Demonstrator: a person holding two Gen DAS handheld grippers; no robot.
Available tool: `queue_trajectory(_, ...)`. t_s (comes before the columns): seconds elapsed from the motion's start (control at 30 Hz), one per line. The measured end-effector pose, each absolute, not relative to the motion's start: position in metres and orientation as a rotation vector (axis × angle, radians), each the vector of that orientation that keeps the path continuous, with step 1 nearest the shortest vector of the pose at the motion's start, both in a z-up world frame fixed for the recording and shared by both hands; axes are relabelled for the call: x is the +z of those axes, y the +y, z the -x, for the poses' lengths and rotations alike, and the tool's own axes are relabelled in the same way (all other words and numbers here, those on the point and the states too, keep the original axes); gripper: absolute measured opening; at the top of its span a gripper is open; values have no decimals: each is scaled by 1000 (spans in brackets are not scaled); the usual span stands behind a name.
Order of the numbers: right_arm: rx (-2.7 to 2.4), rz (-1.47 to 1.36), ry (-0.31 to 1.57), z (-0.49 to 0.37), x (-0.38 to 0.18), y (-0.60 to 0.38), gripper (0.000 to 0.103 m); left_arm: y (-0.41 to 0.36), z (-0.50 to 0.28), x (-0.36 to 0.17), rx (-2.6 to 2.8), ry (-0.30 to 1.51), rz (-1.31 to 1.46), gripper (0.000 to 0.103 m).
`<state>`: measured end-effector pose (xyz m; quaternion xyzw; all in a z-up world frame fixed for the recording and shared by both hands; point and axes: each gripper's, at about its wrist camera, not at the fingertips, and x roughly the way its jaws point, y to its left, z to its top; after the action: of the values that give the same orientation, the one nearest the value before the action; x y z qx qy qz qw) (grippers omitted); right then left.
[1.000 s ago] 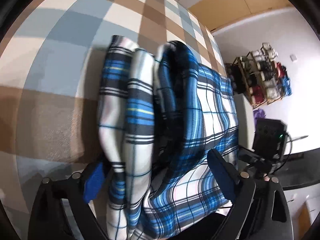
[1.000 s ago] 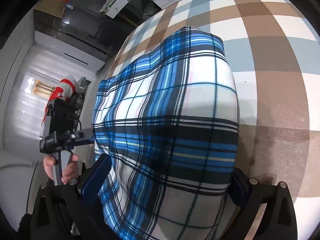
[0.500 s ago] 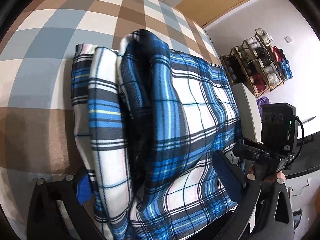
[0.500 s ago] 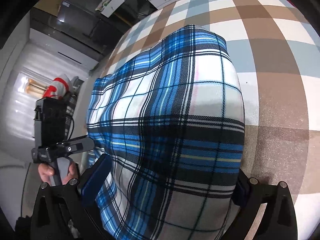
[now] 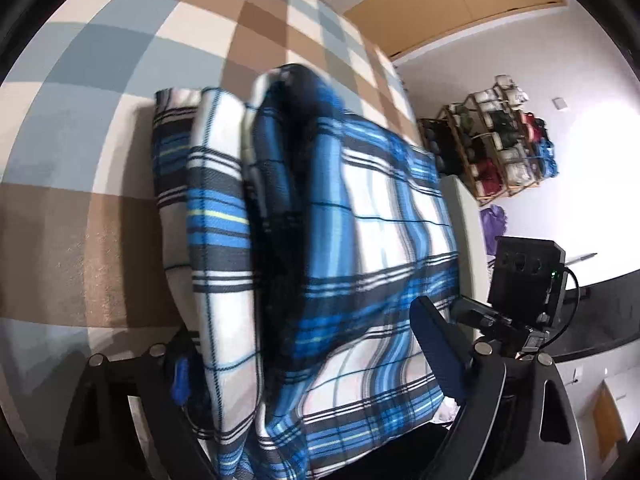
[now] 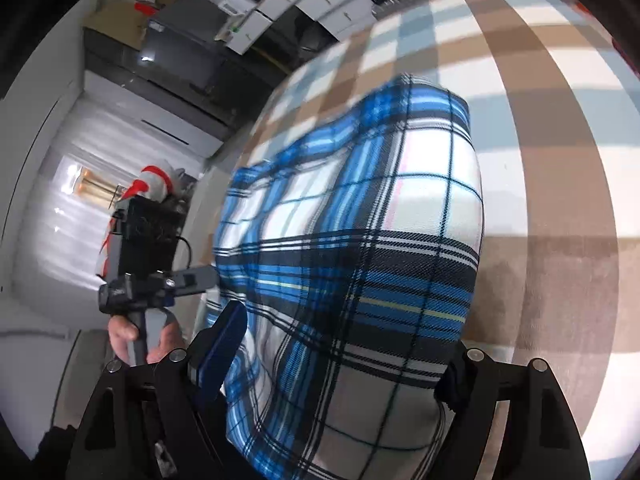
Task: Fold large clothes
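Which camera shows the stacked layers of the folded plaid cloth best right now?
The left wrist view: the plaid cloth shows its folded edges side by side with a dark gap between them. The right wrist view shows only its smooth top face, layers hidden.

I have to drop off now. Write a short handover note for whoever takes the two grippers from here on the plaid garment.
Left gripper: jaws wide, just been closing, straddling the folded blue plaid garment.
Right gripper: the same, astride the bundle's other end.
Whether the pads grip yet is unclear.
Garment: thick layered stack on the checked cover.
Done: main folds.
Left: probably squeeze, tidy or lift the bundle.
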<state>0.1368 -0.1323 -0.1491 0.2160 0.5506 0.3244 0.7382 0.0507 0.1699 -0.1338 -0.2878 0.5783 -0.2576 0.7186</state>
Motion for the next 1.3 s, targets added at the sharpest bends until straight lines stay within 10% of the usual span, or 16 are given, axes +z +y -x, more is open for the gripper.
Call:
queue_trajectory(0.27,641,-414,1293,-164,-159,-115,78,169,-52,-135,-561,1295,648,92)
queue_trajectory(0.47,630,-361,1202,-158,-143,-115,35,155,-42,-124,-518,1251,532,82)
queue_trajectory(0.57,625,-268,1169,-151,-136,-106,29,146,-35,-119,-466,1212,446,69)
queue_trajectory(0.8,578,-186,1119,-146,-124,-92,21,135,-24,-114,-435,1124,312,30)
queue_trajectory(1.3,557,-195,1040,-128,-99,-107,19,136,-25,-103,-485,1099,373,27)
